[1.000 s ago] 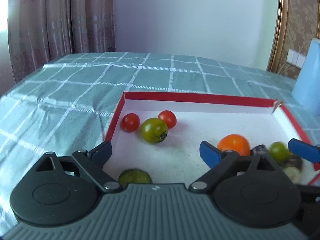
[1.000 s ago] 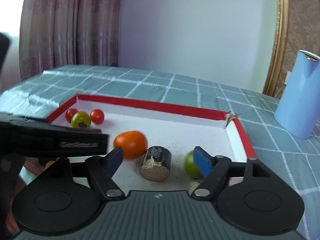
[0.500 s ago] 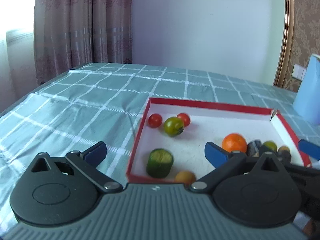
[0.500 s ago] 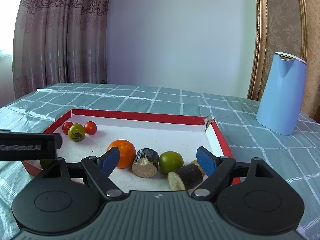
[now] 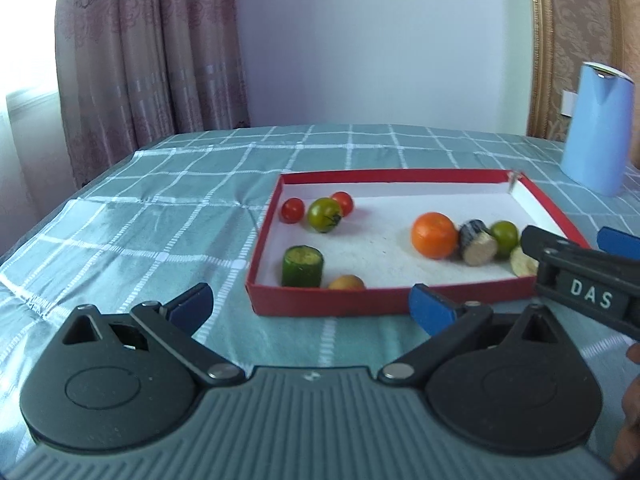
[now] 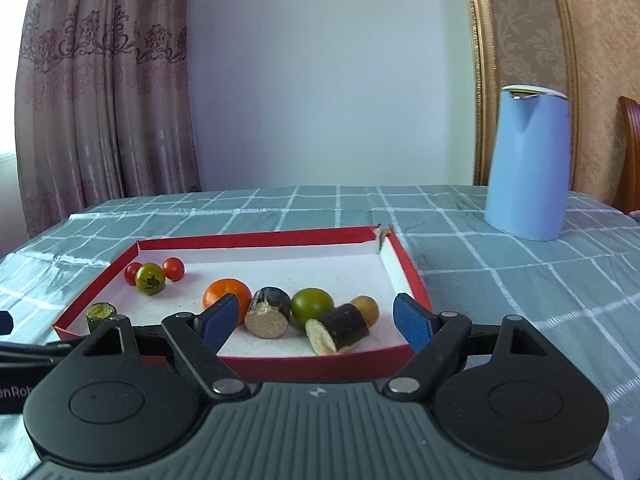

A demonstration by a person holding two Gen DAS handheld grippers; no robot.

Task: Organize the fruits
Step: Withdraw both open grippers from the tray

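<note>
A red-rimmed tray (image 5: 328,302) (image 6: 320,366) holds the fruits. At its left are two red cherry tomatoes (image 5: 293,210) and a green tomato (image 5: 325,215) (image 6: 150,278). A cucumber piece (image 5: 302,266) (image 6: 100,314) and a small yellow fruit (image 5: 346,282) lie near the front. An orange (image 5: 434,235) (image 6: 226,294), two dark cut pieces (image 6: 268,312) (image 6: 338,328) and a green fruit (image 6: 312,305) lie at the right. My left gripper (image 5: 310,308) is open and empty, in front of the tray. My right gripper (image 6: 316,322) is open and empty at the tray's near right edge.
A light blue kettle (image 6: 528,164) (image 5: 598,128) stands on the checked green tablecloth (image 5: 160,216) to the right behind the tray. Curtains hang at the back left, and a gold-framed wall panel stands at the back right.
Both grippers have pulled back from over the tray and risen. The tray now lies farther ahead in both views. The fruits have not moved.
</note>
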